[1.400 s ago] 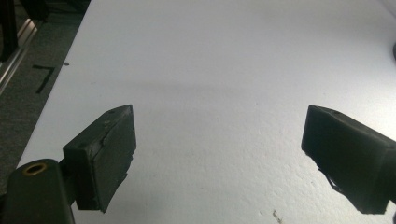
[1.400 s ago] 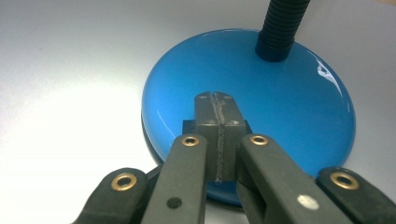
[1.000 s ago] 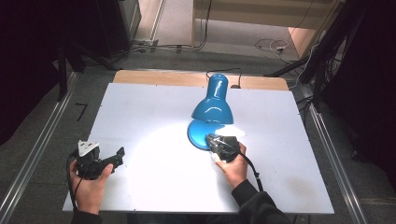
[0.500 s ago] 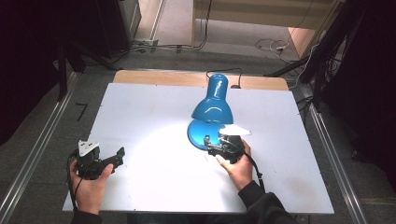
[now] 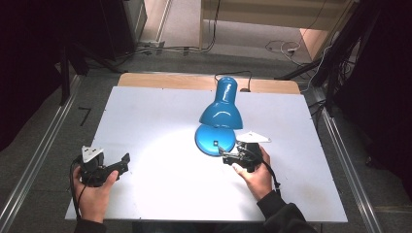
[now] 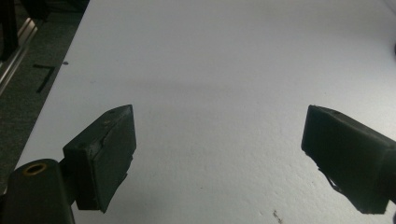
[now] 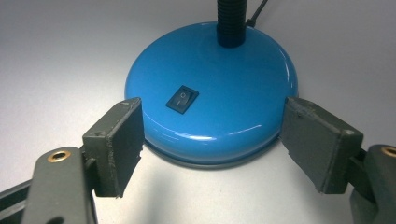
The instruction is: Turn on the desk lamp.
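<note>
**Blue desk lamp, right gripper at its base**

Item: blue desk lamp [image 5: 221, 114], standing on the white table [image 5: 145, 116] right of centre, toward the far edge; shade tilted down over its round base [image 7: 215, 93], lit patch on the table beside it. Black rocker switch [image 7: 182, 99] on top of the base, facing the near side.

Right gripper [image 5: 232, 156]: just at the near rim of the base, jaws just been opening, now wide, one each side of the rim, nothing held.

Left gripper [image 5: 124, 162]: well apart at the table's near left, jaws spread wide over bare table, nothing between them.
</note>
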`<action>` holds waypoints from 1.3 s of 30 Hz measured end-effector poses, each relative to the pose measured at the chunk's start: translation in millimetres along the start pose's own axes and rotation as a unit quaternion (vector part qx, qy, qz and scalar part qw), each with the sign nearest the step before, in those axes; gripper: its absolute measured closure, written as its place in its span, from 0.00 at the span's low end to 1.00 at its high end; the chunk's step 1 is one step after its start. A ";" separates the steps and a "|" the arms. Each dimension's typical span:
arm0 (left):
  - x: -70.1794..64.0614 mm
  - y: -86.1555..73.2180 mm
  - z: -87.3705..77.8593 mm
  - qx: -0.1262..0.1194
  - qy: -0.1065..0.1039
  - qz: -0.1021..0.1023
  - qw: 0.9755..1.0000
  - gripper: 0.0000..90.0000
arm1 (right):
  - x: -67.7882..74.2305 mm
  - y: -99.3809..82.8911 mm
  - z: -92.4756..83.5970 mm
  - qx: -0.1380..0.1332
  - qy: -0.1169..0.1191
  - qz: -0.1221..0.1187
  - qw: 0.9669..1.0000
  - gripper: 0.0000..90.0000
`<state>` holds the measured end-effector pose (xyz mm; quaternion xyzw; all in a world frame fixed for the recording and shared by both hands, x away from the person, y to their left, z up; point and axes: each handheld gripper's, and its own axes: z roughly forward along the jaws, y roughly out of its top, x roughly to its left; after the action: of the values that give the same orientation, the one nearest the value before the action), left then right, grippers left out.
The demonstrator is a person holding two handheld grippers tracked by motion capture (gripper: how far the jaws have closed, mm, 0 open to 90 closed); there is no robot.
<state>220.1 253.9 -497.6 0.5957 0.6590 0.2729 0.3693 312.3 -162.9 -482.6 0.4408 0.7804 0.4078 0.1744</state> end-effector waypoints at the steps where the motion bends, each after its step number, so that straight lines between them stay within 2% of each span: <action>1: 0.0 -0.1 0.1 0.000 0.000 0.000 1.000 0.12 | -1.3 -0.9 -0.3 0.002 -0.001 -0.001 1.000 0.23; 17: 0.4 0.0 -0.4 -0.001 0.000 -0.001 1.000 0.12 | -20.4 -12.2 -14.7 0.015 -0.021 -0.001 1.000 0.23; 32: -0.1 0.1 -0.6 0.000 -0.001 0.000 1.000 0.12 | -45.0 -22.1 -40.7 0.010 -0.024 0.019 0.999 0.22; 39: -0.4 0.0 -0.4 -0.001 0.000 0.000 1.000 0.12 | -58.3 -26.0 -56.8 0.011 -0.039 0.018 0.999 0.22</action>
<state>219.8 253.5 -497.3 0.5953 0.6589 0.2728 0.3702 294.3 -246.0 -473.8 0.4719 0.7694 0.3851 0.1923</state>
